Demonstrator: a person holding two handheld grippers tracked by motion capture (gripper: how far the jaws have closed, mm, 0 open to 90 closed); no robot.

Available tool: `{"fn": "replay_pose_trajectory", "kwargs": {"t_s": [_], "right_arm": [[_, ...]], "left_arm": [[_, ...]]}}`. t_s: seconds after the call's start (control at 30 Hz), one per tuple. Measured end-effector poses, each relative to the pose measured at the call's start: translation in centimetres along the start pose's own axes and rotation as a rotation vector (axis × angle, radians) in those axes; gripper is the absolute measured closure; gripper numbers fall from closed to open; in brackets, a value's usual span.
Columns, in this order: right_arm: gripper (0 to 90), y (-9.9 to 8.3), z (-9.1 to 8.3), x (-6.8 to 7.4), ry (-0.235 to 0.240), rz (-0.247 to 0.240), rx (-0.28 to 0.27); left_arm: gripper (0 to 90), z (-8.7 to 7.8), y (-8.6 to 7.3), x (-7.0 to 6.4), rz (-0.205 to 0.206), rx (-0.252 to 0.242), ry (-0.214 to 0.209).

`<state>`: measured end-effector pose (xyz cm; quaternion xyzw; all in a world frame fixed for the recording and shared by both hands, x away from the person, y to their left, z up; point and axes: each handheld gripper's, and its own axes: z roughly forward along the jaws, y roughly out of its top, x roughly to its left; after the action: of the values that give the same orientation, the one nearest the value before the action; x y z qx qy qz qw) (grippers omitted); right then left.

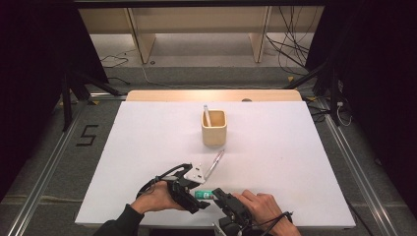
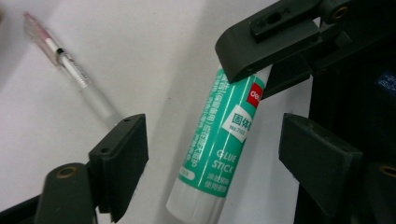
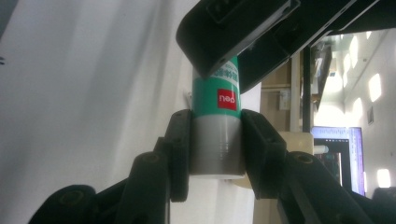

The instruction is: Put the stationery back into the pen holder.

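Left gripper view: green-and-white glue stick (image 2: 219,149) (red logo) between spread left gripper (image 2: 212,172), cap-end pinched by right gripper (image 2: 261,70).

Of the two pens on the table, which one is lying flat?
The clear pen lying on the table near the left gripper; the other pen stands in the yellow cup.

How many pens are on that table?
2: one pen lies on the white table before the holder; another pen stands inside the pen holder. More may hide inside.
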<state>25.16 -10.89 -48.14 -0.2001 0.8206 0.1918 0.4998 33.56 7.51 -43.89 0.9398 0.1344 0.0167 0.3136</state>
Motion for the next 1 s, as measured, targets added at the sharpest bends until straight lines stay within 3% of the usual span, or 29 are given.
{"fn": "replay_pose_trajectory", "kwargs": {"t_s": [0.27,1.0], "right_arm": [[65.4,0.25,0.04,0.23,0.02,-0.019,-0.014],[65.3,0.46,0.12,0.61,0.043,-0.039,-0.026]], "left_arm": [[35.3,0.22,0.55,-0.1,0.032,0.043,-0.041],[56.1,0.79,1.07,-0.11,0.089,0.139,-0.083]]}}
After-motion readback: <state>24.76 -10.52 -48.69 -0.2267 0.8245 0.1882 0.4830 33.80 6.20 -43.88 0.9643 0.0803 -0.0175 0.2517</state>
